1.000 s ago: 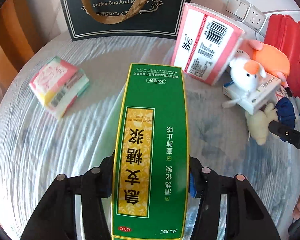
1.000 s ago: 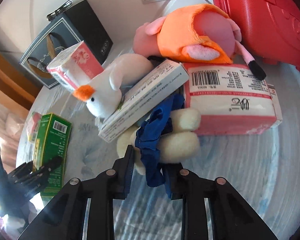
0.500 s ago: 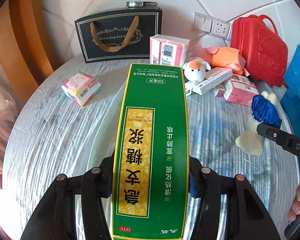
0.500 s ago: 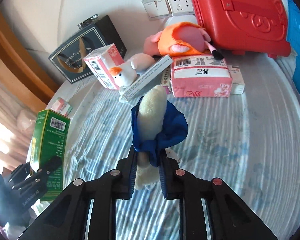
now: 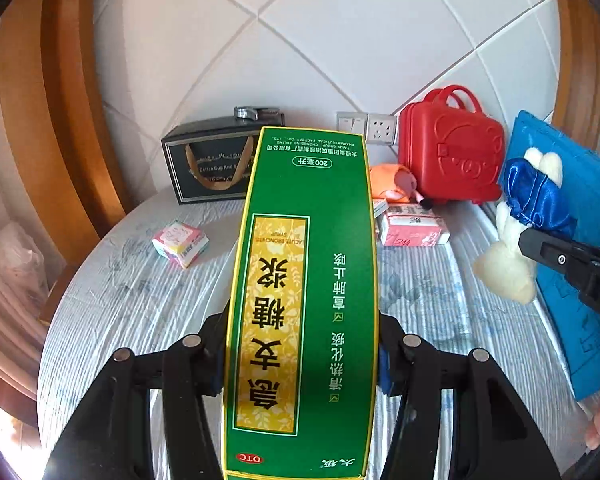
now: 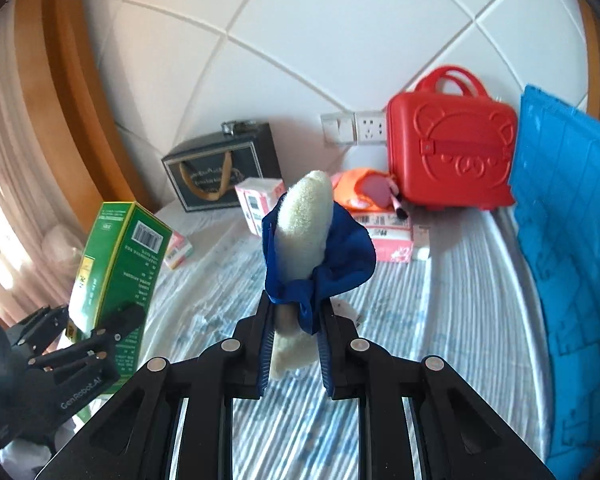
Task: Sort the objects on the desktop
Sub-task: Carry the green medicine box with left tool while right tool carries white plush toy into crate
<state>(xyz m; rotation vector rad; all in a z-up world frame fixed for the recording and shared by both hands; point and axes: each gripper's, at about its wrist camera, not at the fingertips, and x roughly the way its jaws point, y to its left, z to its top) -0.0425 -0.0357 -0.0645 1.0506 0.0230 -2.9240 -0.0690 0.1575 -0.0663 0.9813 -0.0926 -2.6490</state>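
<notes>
My left gripper is shut on a tall green medicine box with a yellow label, held above the striped tablecloth. The same green box shows at the left of the right wrist view, in the left gripper. My right gripper is shut on a cream plush toy in blue satin cloth, lifted off the table. That plush toy also hangs at the right of the left wrist view, pinched by the right gripper.
At the back stand a black gift bag, a red toy suitcase, an orange-pink plush and pink tissue packs. A small colourful packet lies at the left. A blue crate lines the right edge. A wall socket sits behind.
Both grippers have risen and pulled back from the clutter. The right gripper closed on the plush toy and lifted it off the table. The green box stayed gripped throughout.
</notes>
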